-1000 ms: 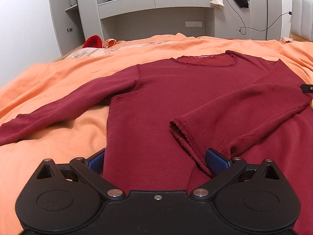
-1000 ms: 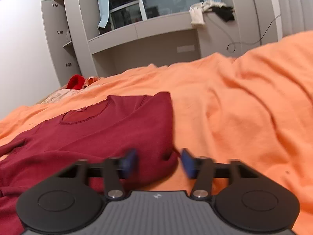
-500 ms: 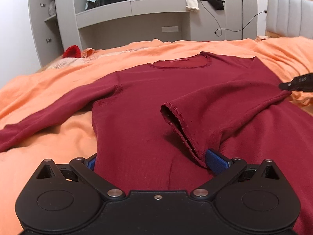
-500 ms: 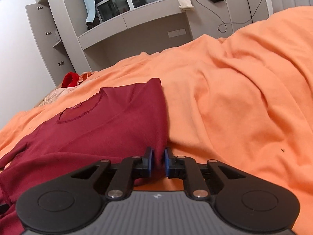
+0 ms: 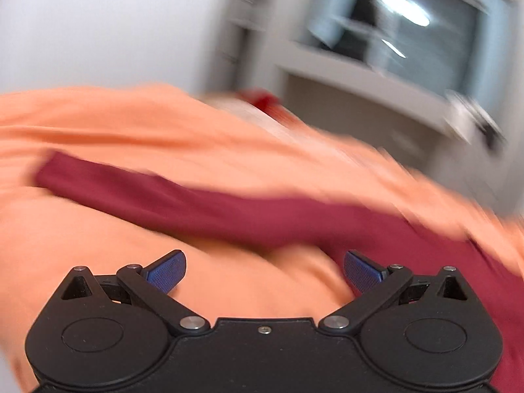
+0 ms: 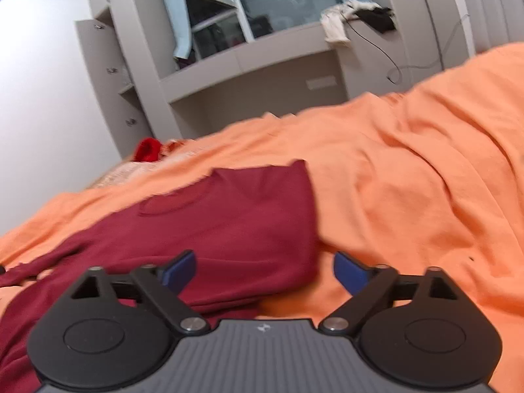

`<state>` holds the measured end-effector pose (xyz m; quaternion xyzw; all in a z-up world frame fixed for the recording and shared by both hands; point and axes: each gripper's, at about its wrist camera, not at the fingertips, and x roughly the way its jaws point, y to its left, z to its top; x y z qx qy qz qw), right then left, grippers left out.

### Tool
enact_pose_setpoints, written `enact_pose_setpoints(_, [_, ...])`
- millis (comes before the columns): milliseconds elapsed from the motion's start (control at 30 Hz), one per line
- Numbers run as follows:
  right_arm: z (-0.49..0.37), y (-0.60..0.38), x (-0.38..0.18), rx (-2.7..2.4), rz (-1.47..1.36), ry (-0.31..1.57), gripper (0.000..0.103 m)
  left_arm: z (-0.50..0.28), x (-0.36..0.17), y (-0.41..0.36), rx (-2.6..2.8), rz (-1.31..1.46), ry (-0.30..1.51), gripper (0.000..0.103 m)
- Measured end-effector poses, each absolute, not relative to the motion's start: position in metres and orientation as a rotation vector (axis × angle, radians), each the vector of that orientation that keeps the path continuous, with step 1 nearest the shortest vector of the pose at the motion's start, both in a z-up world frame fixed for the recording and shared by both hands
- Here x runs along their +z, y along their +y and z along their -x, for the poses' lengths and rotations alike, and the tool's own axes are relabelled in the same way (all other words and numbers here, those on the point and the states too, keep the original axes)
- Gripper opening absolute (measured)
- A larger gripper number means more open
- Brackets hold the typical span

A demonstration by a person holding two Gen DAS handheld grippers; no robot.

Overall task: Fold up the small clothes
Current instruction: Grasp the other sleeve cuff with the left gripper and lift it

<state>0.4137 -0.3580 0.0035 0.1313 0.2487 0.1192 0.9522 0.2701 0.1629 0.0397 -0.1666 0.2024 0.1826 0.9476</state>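
Lying knit maroon sweater [image 6: 229,229], folded sleeve

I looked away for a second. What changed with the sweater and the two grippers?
The right gripper has just opened, letting go of the sweater edge. The left gripper swung left toward the outstretched sleeve, still open. The sweater stays flat on the orange sheet.

My right gripper [image 6: 264,270] has just sprung its jaws wide, its left pad over the maroon sweater [image 6: 229,216], gripping nothing. My left gripper [image 5: 264,271] stands wide open and rolled, just short of the sweater's sleeve.
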Motion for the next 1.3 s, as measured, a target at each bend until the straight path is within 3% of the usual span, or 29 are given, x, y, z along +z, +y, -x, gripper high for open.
enact_pose_setpoints(267, [-0.393, -0.319, 0.017, 0.404, -0.289, 0.488, 0.103, -0.256, 0.027, 0.257, 0.599, 0.508, 0.356, 0.102])
enact_pose_setpoints(733, [-0.374, -0.265, 0.001, 0.570, -0.212, 0.516, 0.103, -0.282, 0.006, 0.327, 0.742, 0.776, 0.258, 0.100])
enact_pose_setpoints(900, [-0.379, -0.270, -0.008, 0.568, -0.255, 0.553, 0.103, -0.290, 0.005, 0.328, 0.867, 0.752, 0.263, 0.074])
enact_pose_setpoints(1067, [-0.380, -0.276, -0.013, 0.570, -0.291, 0.567, 0.103, -0.278, 0.000, 0.336, 0.949, 0.838, 0.193, 0.012])
enact_pose_setpoints(1133, [-0.379, -0.277, -0.013, 0.572, -0.295, 0.567, 0.103, -0.275, -0.003, 0.341, 0.931, 0.881, 0.146, 0.005])
enact_pose_setpoints(1300, [-0.379, -0.278, -0.015, 0.575, -0.302, 0.572, 0.103, -0.274, 0.007, 0.333, 0.854, 0.816, 0.068, 0.003])
